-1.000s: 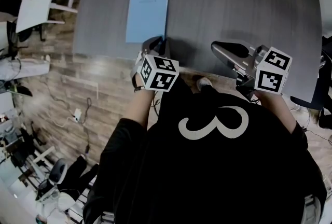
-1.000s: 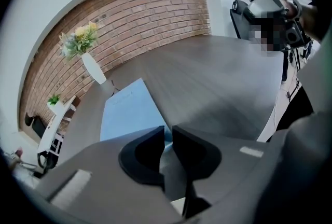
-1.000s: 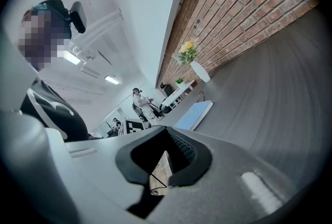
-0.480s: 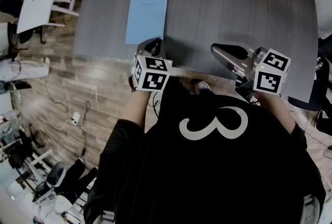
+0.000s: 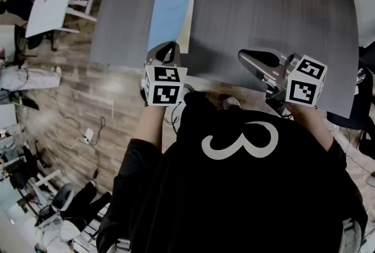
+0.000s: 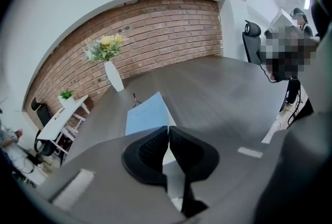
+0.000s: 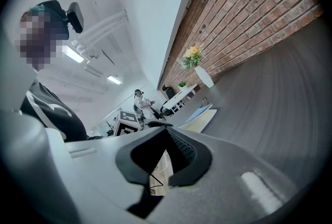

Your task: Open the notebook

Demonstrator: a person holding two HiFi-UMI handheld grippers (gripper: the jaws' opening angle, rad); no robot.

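- Grey wood grain everywhere: the bench fills the view, broad and mostly bare, with a vase of flowers at its far end.
- The blue notebook lies close to the bench's near-left edge, and it's cracked open!
- Its cover tilts up off the right-hand side, with a strip of white page showing beneath.
- The left claw points downward, pads pinched together on the near corner of that cover.
- The right claw hovers well apart to the right, over the bench's near edge, pads together on nothing.
- The step in hand looks like swinging the cover over. It is best carried in an arc about the spine, which seems to run along the left edge. Hauled straight up, the whole book may lift or slide.
- The pinch wants to hold the cover alone, no pages caught with it; if the book creeps, the idle claw could pin the pages down.
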